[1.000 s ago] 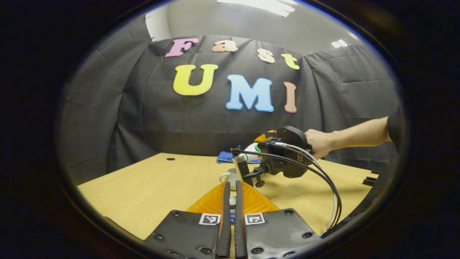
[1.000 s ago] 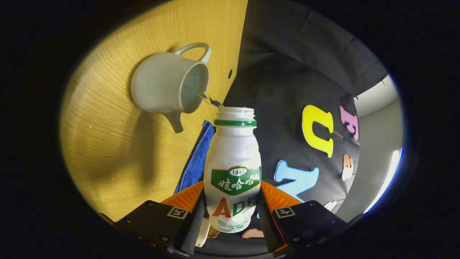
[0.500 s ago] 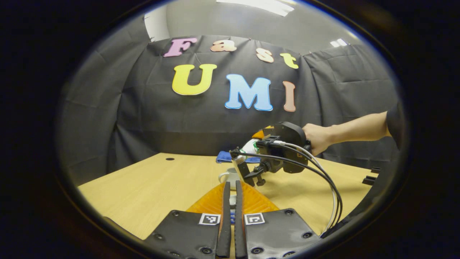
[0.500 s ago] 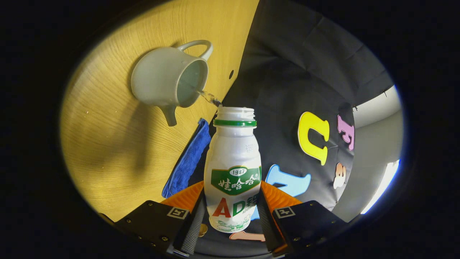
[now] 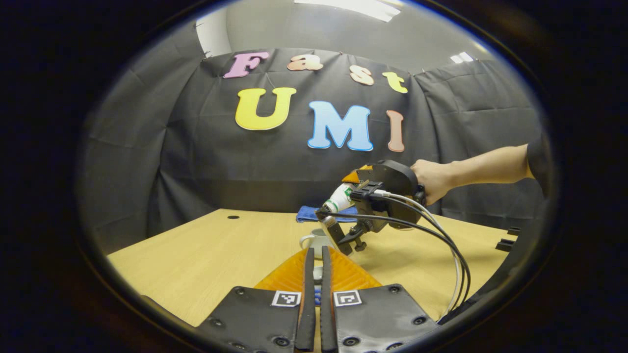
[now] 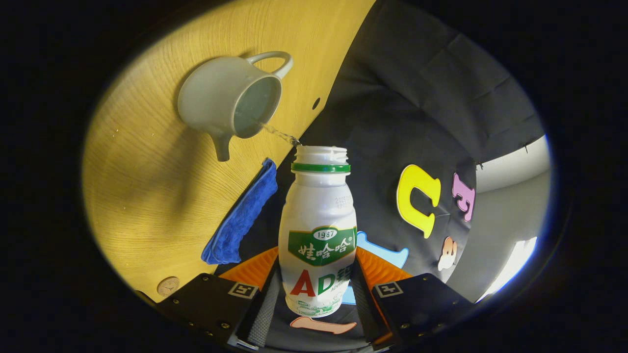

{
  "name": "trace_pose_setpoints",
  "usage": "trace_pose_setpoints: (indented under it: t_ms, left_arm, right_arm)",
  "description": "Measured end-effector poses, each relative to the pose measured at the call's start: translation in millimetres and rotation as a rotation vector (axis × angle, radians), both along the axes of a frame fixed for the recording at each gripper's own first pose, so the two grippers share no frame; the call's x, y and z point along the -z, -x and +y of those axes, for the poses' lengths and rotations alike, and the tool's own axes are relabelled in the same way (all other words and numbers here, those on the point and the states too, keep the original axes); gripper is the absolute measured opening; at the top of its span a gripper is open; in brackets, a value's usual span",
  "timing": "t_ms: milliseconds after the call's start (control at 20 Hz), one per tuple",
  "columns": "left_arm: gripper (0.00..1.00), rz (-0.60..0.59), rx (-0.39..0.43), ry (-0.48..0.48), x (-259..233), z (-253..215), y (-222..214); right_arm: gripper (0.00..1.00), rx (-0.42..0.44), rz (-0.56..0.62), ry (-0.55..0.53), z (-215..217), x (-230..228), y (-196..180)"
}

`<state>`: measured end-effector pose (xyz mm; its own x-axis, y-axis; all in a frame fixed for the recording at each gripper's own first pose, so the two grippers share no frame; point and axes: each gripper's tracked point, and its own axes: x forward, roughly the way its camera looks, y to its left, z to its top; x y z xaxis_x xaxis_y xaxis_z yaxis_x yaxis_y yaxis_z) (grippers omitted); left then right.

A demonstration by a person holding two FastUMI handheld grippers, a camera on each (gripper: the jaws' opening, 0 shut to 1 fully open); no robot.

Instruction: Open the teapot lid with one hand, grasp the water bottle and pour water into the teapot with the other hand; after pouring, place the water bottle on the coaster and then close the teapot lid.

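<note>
Right gripper [image 6: 316, 299] clamps the tilted water bottle [image 6: 318, 230], mouth over the open teapot [image 6: 230, 105] so water lands inside.

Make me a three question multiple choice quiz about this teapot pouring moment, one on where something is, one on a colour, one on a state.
1. Where does the blue cloth lie?
A. on the table by the booth wall
B. inside the teapot
C. under the bottle

2. What colour is the band at the water bottle neck?
A. red
B. green
C. yellow

3. What state is the teapot in?
A. lid on
B. tipped over
C. open, taking water

Answers: 1 A, the cloth rests at the table's far edge. 2 B, a green ring sits under the mouth. 3 C, a thin stream runs into its open top.
</note>
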<state>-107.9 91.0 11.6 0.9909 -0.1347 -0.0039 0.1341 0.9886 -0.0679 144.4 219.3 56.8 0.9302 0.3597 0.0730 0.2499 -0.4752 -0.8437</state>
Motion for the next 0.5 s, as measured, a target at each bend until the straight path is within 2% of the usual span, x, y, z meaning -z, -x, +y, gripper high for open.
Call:
trace_pose_setpoints:
  t_ms: [150,200,350,400,500]
  left_arm:
    - [0.1,0.001,0.0,-0.002,0.3,-0.8,-0.2]
    - [0.14,-0.001,0.001,-0.003,-0.4,-0.5,1.3]
    - [0.14,-0.002,0.0,-0.005,-1.3,-0.2,0.6]
    - [0.1,-0.002,0.0,-0.004,-0.9,0.0,0.6]
    - [0.1,0.001,0.0,-0.002,0.0,-0.1,0.9]
  right_arm:
    - [0.72,-0.015,-0.028,0.022,2.1,-1.3,2.5]
    - [0.71,-0.018,-0.031,0.027,1.7,-0.2,2.1]
    - [0.71,-0.032,-0.049,0.032,2.9,-2.1,1.9]
    - [0.71,-0.037,-0.055,0.029,3.1,-0.8,2.2]
    - [0.71,-0.038,-0.036,0.014,2.7,3.5,0.2]
